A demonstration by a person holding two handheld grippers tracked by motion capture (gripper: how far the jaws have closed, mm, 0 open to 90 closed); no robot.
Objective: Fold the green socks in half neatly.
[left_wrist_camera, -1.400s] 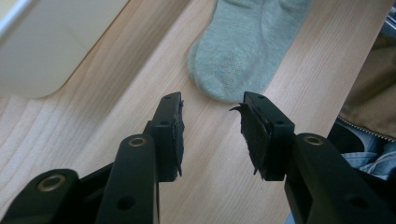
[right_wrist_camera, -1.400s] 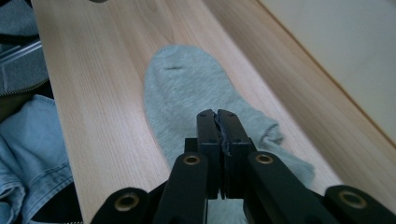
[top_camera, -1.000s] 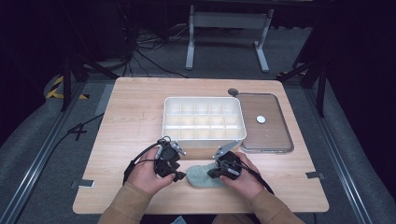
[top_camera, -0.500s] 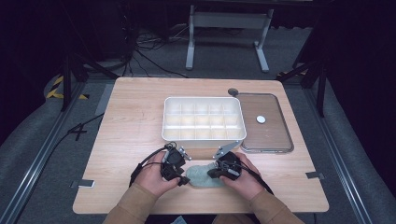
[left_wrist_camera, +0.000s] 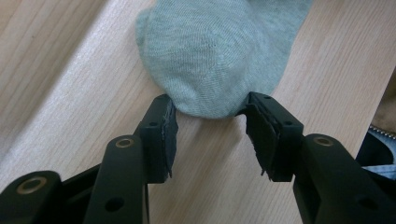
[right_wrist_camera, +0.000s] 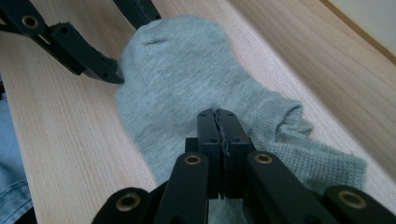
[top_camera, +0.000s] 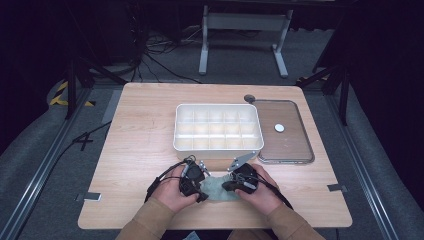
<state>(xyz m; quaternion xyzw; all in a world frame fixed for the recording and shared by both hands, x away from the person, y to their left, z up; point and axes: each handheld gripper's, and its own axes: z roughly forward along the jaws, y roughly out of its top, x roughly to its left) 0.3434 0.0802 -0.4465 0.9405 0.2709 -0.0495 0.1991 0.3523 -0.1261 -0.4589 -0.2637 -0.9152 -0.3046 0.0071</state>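
Sock point(top_camera: 216, 189), pale grey knit, lies flat on the counter point(top_camera: 140, 150) at the near edge, between the person's two hands, just in front of the white compartment tray point(top_camera: 218, 127). Right hand-held gripper point(right_wrist_camera: 217, 116) has its jaws fully together on the sock's mid-section near the ribbed cuff; looks like it is pinching a fold of fabric and pinning the sock in place. Left hand-held gripper point(left_wrist_camera: 210, 123) straddles the rounded toe end, pads just at either side of it; jaws have just been opening a bit wider, toe sits between them, no squeeze visible yet. Handling, my read: light, limp, stretchy, nothing to break. It will sag and bunch rather than hold shape, and a one-layer pinch may drag the knit along the wood. Best holds are probably the toe tip and the thicker cuff band, where fabric doubles up. Counter is light wood laminate, smooth, matte, low friction for cloth. Beside the tray, to the right, a clear lid point(top_camera: 285, 132) with a small white disc on it. Room is dark, black drapes all round, cables point(top_camera: 160, 60) on the grey floor behind the counter, a metal stand base beyond.
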